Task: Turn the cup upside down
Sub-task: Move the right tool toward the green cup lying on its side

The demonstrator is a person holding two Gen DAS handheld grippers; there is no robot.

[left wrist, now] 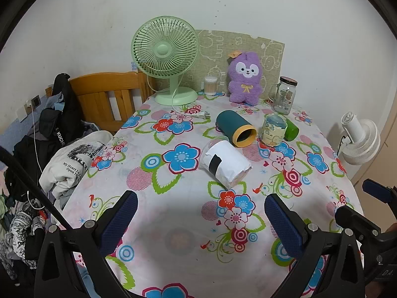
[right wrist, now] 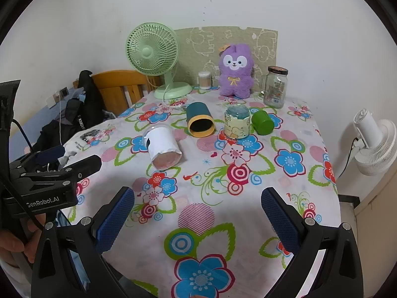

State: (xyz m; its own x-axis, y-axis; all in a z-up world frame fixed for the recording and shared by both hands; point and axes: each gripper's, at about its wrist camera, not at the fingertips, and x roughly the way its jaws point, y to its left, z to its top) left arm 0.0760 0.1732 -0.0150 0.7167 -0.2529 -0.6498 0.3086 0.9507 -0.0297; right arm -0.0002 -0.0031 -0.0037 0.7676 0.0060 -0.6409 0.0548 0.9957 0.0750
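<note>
Approach step: both my tools, left tool [left wrist: 201,219] and right tool [right wrist: 197,214], gape empty; next, reach white paper-wrapped cup [left wrist: 224,162] lying sideways on tabletop [right wrist: 248,198].

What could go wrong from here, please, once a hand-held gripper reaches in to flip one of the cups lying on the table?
1. The white paper-wrapped cup lies on its side, so a nudge might roll it across the tablecloth.
2. The teal cup, the patterned cup and the green cup sit close together; reaching for one could knock another.
3. The paper wrap may slip or crumple under a squeeze.
</note>
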